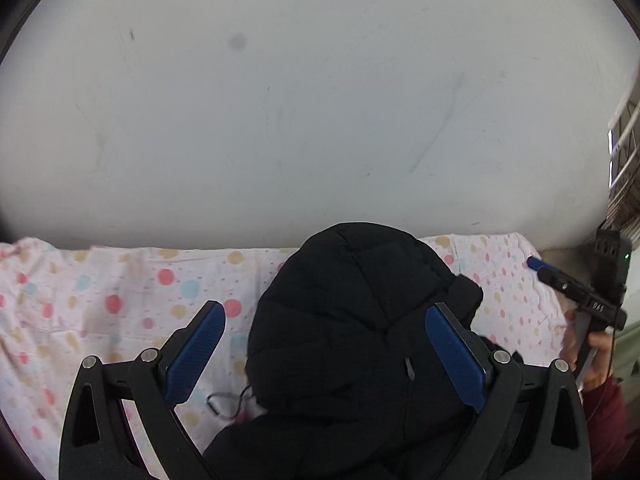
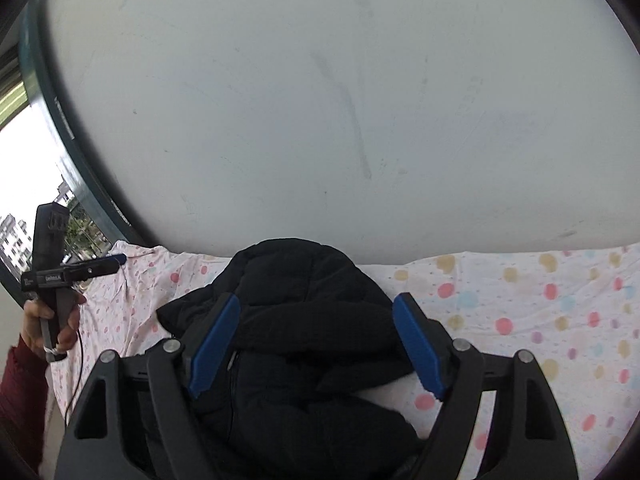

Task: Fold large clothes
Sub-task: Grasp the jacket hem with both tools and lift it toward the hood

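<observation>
A: Where's the jacket rn?

B: Black puffy one, bunched in a heap on the bed, on the dotted sheet, up near the far edge by the wall. Hood end points at the wall. Not flat at all.

A: Tools?

B: Left tool is spread wide, nothing pinched. One pad sits over the sheet, the other over the jacket, no cloth pressed btw them. Right tool is also spread, jaws empty, hanging above the heap. In the right view you can see the left one out at the bed's left edge, in the person's hand, red sleeve.

A: So what goes wrong from here?

B: Main risk imo: grabbing the lump as is. Puffy layers are stacked, so a pinch prob catches several at once, or only the slick outer shell, and it slips out mid lift.

A: And the sheet?

B: Loose and wrinkled. A low pinch near the jacket's edge could take sheet w/ it and drag it.

A: Anything else?

B: There's a thin cord lying on the sheet by the jacket, could snag a pad. Also the heap is close to the wall edge, so spreading it that way has little room. Can't tell where sleeves or hem are, they're buried.
</observation>
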A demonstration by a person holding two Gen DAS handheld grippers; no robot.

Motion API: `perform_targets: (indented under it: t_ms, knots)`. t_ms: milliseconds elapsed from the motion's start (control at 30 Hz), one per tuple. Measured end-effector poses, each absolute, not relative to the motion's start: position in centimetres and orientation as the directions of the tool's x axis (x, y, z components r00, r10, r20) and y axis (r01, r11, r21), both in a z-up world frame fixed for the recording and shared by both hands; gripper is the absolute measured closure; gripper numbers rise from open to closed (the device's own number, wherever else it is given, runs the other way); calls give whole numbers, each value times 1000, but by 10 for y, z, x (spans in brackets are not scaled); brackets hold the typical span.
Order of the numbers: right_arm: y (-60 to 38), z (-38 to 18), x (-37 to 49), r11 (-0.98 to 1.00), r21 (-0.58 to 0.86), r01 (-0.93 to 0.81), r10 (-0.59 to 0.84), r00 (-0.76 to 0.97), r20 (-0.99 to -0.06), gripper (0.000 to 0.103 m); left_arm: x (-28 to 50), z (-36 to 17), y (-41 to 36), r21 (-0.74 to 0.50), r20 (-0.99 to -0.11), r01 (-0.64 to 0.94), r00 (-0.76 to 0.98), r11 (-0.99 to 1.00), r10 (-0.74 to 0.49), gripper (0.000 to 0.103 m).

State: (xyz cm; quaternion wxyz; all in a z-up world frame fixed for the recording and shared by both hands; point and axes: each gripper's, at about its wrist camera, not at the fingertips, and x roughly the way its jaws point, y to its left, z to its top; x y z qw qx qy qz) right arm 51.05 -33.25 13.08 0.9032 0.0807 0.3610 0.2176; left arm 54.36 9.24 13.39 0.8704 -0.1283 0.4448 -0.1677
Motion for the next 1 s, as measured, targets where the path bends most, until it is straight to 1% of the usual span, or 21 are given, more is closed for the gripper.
perform_targets:
  t_ms: [133, 233, 333, 433, 567, 700, 833, 867, 900, 933, 967, 1000]
  knots:
    - [-321, 98, 565, 855, 417, -308, 517, 568, -640, 24, 585, 103, 87, -497, -704, 147, 507, 855, -497, 4]
    - [-310, 79, 597, 861, 422, -284, 507, 527, -682, 24, 609, 76, 80, -534, -709, 122, 474, 836, -522, 4]
    - [-305, 66, 621, 846, 461, -268, 532, 491, -690, 24, 629, 55, 76, -576, -706, 94, 443, 812, -553, 4]
    - [-295, 56, 638, 857, 438, -271, 515, 459, -724, 24, 643, 39, 78, -632, -686, 46, 431, 774, -586, 4]
    - [-280, 43, 653, 857, 437, -275, 515, 409, -753, 23, 652, 26, 67, -629, -711, 23, 387, 777, -587, 4]
    - [-263, 27, 657, 876, 396, -276, 476, 353, -806, 23, 651, 10, 54, -604, -742, 40, 335, 796, -580, 4]
    - [-258, 12, 655, 877, 407, -255, 475, 339, -812, 24, 645, -6, 66, -639, -730, -3, 320, 769, -604, 4]
    - [-258, 12, 654, 879, 403, -255, 472, 346, -811, 25, 644, -11, 70, -646, -727, -17, 316, 763, -609, 5]
    - [-258, 12, 652, 886, 391, -251, 460, 353, -815, 31, 642, -13, 72, -651, -724, -25, 321, 759, -611, 6]
    - [-258, 12, 651, 891, 382, -247, 450, 358, -818, 49, 639, -15, 74, -659, -715, -22, 328, 752, -617, 16]
    - [-257, 12, 648, 890, 380, -250, 450, 355, -820, 61, 638, -17, 74, -666, -709, -21, 329, 746, -624, 32]
    - [-256, 14, 645, 892, 374, -254, 446, 358, -820, 66, 637, -18, 74, -674, -703, -20, 324, 738, -633, 39]
